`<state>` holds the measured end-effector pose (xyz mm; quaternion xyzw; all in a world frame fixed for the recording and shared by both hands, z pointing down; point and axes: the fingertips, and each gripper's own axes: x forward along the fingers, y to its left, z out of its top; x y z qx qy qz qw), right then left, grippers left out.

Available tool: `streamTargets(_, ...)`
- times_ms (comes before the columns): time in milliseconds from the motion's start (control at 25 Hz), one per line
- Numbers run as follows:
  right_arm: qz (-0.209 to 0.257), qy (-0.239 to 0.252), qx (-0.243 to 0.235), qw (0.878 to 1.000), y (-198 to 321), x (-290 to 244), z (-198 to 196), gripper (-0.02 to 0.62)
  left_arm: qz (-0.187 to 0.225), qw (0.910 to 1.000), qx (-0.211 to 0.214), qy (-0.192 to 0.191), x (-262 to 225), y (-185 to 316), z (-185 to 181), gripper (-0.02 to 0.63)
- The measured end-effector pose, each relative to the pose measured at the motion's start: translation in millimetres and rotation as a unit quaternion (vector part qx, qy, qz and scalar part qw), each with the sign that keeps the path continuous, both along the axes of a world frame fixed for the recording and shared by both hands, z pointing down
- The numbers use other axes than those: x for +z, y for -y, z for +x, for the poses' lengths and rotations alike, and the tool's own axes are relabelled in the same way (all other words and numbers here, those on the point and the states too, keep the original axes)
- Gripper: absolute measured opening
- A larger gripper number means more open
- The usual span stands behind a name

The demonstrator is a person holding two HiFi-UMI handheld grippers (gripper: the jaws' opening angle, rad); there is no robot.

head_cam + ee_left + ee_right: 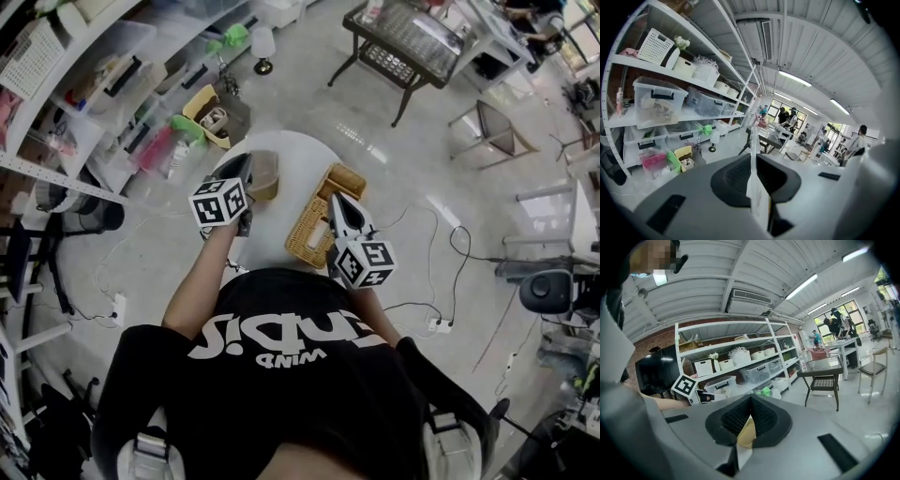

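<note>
Standing along the left edge, the shelving [56, 122] carries clear lidded bins [658, 101], whose contents are too blurred to name. A yellow bin [208, 112] of small items sits on the floor at its foot. Bare floor lies between the shelving and the round white table [295, 155].

The left gripper [754, 161] is raised at the table's left rim. Its jaws are pressed together on a thin flat packet [753, 140], which stands edge-on between the pads and rises above them. Just beside this gripper on the table sits a tan container [265, 173].

Further right, a wicker basket [314, 230] reaches the table's right edge, partly under the right gripper [749, 420]. Its jaws are closed on a pale yellow piece [746, 433] wedged low between the pads. Cables [441, 244] trail over the floor to the right, and a dark glass-topped table [403, 42] stands well apart.
</note>
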<state>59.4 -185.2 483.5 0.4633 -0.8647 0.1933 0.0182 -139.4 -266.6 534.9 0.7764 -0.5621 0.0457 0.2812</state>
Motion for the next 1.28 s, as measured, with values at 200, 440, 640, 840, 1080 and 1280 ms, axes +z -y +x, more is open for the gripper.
streamTargets(200,0.004,-0.003,-0.012,1.0,1,-1,-5,-0.002,0.049,0.9987,-0.003,0.017,-47,-16,-3,0.034)
streamTargets(440,0.01,-0.004,-0.024,1.0,2,-4,-13,-0.002,0.107,0.9938,-0.007,0.03,-96,-44,-8,0.033)
streamTargets(640,0.021,-0.008,-0.029,0.999,1,-10,-15,-0.002,0.133,0.9904,-0.01,0.037,-121,-72,-8,0.034)
streamTargets(840,0.028,-0.013,-0.027,0.999,1,-12,-13,-0.002,0.141,0.9883,-0.02,0.053,-127,-99,-12,0.034)
streamTargets(1080,0.046,-0.024,-0.03,0.998,2,-20,-15,-0.002,0.163,0.9827,-0.053,0.071,-116,-116,-25,0.034)
streamTargets(1280,0.058,-0.027,-0.032,0.997,-2,-22,-18,-0.003,0.168,0.9805,-0.069,0.075,-95,-118,-34,0.034)
